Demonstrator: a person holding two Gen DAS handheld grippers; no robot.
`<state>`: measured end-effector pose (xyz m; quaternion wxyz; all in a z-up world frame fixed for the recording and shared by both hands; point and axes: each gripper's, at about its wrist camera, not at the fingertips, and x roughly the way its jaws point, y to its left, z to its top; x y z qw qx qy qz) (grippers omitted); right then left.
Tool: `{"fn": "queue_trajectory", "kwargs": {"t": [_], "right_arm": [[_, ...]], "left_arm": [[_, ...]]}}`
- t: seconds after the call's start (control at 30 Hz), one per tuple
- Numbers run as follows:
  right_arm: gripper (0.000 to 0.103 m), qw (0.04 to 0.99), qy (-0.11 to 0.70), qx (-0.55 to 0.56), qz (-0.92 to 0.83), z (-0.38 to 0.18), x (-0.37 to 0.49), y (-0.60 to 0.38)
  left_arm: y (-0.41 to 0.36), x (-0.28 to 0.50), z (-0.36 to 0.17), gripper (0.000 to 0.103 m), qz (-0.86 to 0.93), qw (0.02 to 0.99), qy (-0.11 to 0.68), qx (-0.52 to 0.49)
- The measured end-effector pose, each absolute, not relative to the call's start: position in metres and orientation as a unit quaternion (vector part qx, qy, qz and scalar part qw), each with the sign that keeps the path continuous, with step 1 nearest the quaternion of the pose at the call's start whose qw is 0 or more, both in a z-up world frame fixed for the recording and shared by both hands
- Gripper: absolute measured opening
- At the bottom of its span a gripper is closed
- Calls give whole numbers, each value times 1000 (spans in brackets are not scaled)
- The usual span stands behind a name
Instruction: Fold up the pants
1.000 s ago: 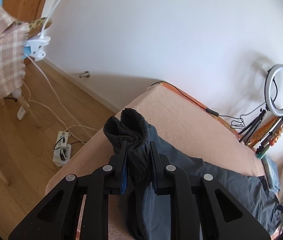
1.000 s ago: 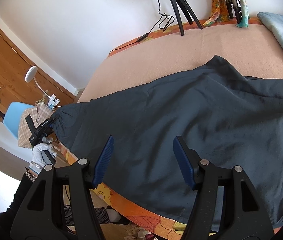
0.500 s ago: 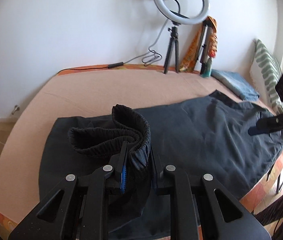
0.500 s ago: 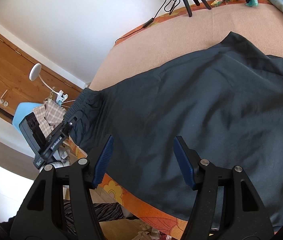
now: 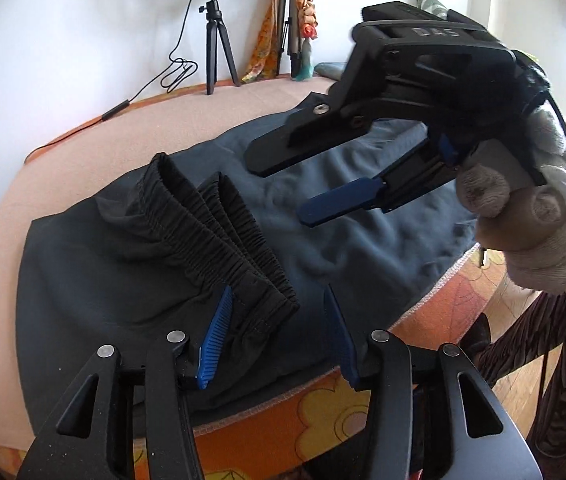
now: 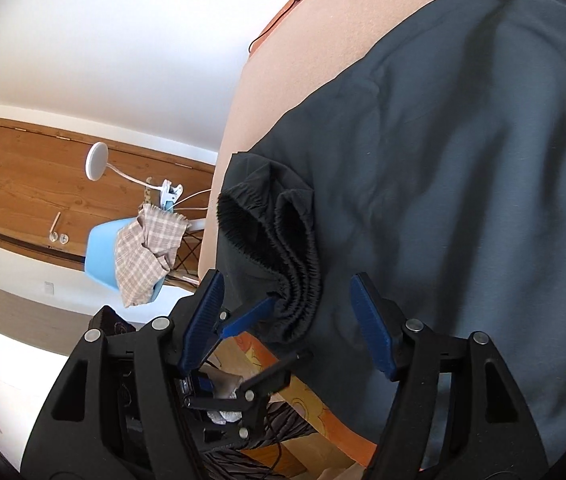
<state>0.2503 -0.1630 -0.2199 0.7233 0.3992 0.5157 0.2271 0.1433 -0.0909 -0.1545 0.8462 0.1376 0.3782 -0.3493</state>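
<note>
A pair of dark grey fabric pants (image 5: 363, 236) lies spread across a bed covered with a peach-coloured blanket (image 5: 83, 160). The black elastic waistband (image 5: 219, 248) is bunched into upright folds and rests on top of the pants near the bed's front edge, where an orange floral sheet (image 5: 323, 408) shows beneath.

The left tool (image 5: 279, 340), black with blue ribbed pads, sits low at that front edge. Its jaws have just been opening and now stand apart; the near end of the waistband lies between the pads, close to the left pad, but is not pinched.

The right tool (image 6: 287, 316) hovers just above the pants with its jaws spread wide and nothing between them. In the left wrist view it comes in from the right, held by a hand in a pale knitted glove (image 5: 523, 216), its fingers pointing toward the waistband.

At the far edge of the bed, against a white wall, stand a white ring light on a black tripod (image 5: 215, 20) and an orange patterned cloth (image 5: 271, 32). In the right wrist view, a light blue chair (image 6: 103, 256) draped with a beige checked cloth (image 6: 147, 248) stands before a wooden door (image 6: 23, 184).
</note>
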Motion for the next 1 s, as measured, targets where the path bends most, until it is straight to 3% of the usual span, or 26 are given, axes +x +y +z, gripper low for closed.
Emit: {"fn": "queue_trajectory", "kwargs": {"t": [0.2,0.4,0.6,0.63,0.67,0.77,1.0], "right_arm": [[72,730,528,379,214,-228,265,-140],[73,726,520,398,212,-238,278,-130],[73,729,517,395,213,-236,280,-127],[73,729,517,395,214,-236,280,-128],[73,729,517,394,214,-236,280,-127],[73,729,516,396,214,-237,281,-129],[73,729,516,396,213,-237,280,-130]], "left_arm": [[-62,134,-135,47,-345,855,376,92],[-55,161,-148,47,-334,853,396,56],[-78,162,-163,46,-333,845,397,134],[-79,163,-164,40,-338,844,394,137],[-79,163,-165,26,-347,841,393,131],[-73,164,-161,14,-353,841,392,116],[-62,148,-153,10,-389,828,392,95]]}}
